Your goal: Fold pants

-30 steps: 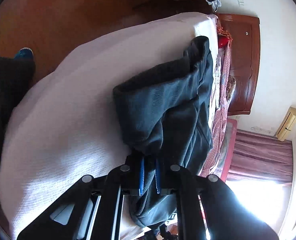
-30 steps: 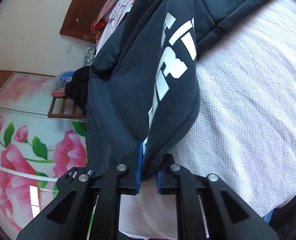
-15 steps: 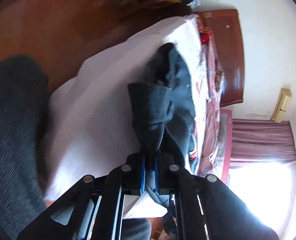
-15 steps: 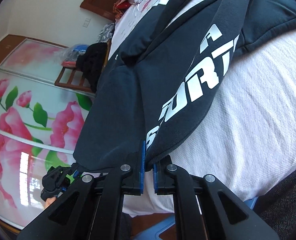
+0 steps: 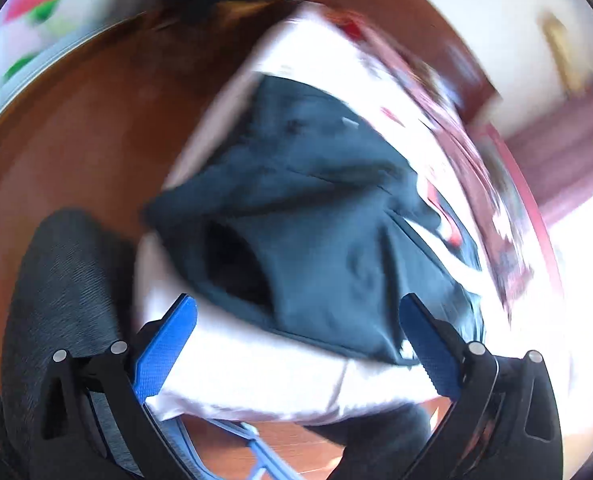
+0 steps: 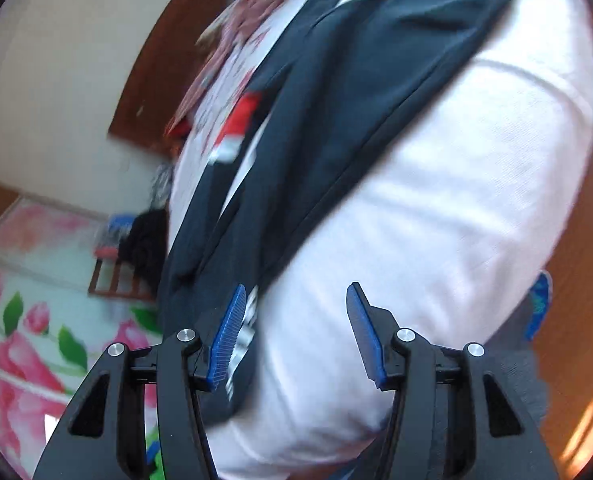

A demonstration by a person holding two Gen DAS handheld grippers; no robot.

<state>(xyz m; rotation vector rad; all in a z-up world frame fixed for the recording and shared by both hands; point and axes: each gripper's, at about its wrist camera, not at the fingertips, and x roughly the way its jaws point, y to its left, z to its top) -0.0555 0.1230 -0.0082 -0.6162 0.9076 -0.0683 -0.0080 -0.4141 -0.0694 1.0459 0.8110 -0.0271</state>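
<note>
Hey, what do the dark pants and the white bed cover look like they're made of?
The pants look like soft, matte knit fabric, maybe fleece-backed jersey: they drape in loose folds without shine. The bed cover looks like woven cotton with a fine, dull texture, though blur hides the weave.

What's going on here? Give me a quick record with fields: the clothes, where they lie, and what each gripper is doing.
garment: dark pants, white lettering partly showing
surface: white bed cover
pants state: lying loosely folded on the cover, held by neither gripper
left gripper: jaws have just been opening, now wide apart, nothing between them
right gripper: jaws have just been opening, only cover between them, pants beside its left finger
background: wooden floor, flowered panel
image quality: motion blur in both views
</note>
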